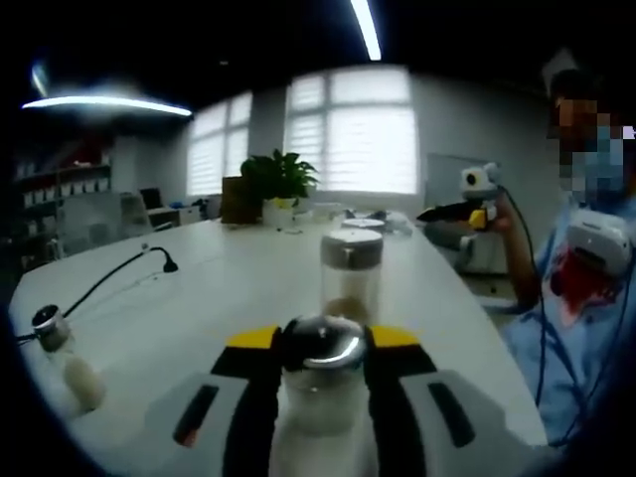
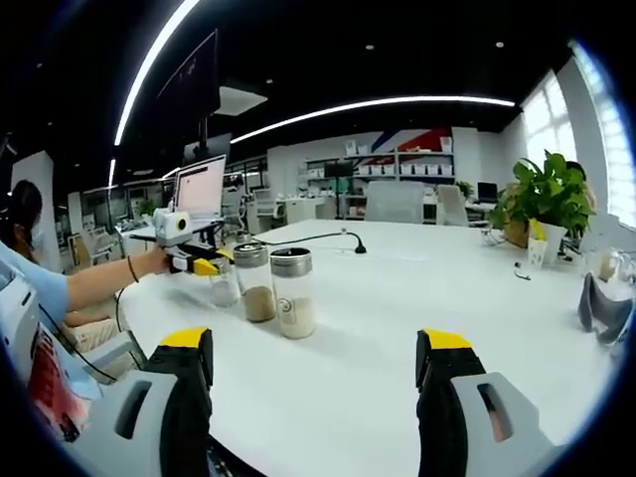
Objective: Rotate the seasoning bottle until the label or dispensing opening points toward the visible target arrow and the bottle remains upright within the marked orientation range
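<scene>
Your left gripper (image 1: pixel 323 397) hides the clamped bottle's (image 1: pixel 320 383) body; no label, opening or arrow can be made out.

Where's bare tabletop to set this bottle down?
Bare table runs from the seasoning bottles toward the potted plant, and between the right gripper jaws. It's crowded around the left gripper, shut on a small bottle beside two others.
</scene>
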Available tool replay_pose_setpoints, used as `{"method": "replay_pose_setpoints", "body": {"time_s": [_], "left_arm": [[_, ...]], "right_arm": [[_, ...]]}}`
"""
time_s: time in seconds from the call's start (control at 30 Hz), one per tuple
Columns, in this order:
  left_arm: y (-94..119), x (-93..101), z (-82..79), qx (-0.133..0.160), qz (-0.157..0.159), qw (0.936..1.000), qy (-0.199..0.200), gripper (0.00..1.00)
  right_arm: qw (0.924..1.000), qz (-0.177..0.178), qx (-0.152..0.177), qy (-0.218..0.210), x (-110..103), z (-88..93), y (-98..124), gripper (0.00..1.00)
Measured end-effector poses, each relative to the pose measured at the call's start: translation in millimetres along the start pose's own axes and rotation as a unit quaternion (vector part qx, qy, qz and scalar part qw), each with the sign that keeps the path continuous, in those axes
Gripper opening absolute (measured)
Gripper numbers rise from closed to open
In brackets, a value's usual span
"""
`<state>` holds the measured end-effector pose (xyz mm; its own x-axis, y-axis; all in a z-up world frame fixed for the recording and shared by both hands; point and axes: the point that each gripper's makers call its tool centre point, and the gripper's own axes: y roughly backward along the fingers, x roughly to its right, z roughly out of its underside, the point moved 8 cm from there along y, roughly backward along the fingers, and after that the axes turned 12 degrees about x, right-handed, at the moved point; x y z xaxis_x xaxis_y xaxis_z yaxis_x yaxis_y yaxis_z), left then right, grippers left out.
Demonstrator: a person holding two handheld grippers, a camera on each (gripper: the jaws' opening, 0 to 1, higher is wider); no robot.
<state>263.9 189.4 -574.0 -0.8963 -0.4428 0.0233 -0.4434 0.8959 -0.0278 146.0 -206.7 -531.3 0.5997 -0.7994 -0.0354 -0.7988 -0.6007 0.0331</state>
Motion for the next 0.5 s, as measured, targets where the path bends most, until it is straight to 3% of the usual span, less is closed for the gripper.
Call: {"method": "replay_pose_setpoints", "body": {"time_s": [0.5], "left_arm": [[-0.1, 4.7, -0.2, 0.005, -0.068, 0.9977, -0.002, 0.34]], "right_arm": [[0.9999, 0.007, -0.005, 0.007, 0.9, 0.2, 0.5, 0.87]]}}
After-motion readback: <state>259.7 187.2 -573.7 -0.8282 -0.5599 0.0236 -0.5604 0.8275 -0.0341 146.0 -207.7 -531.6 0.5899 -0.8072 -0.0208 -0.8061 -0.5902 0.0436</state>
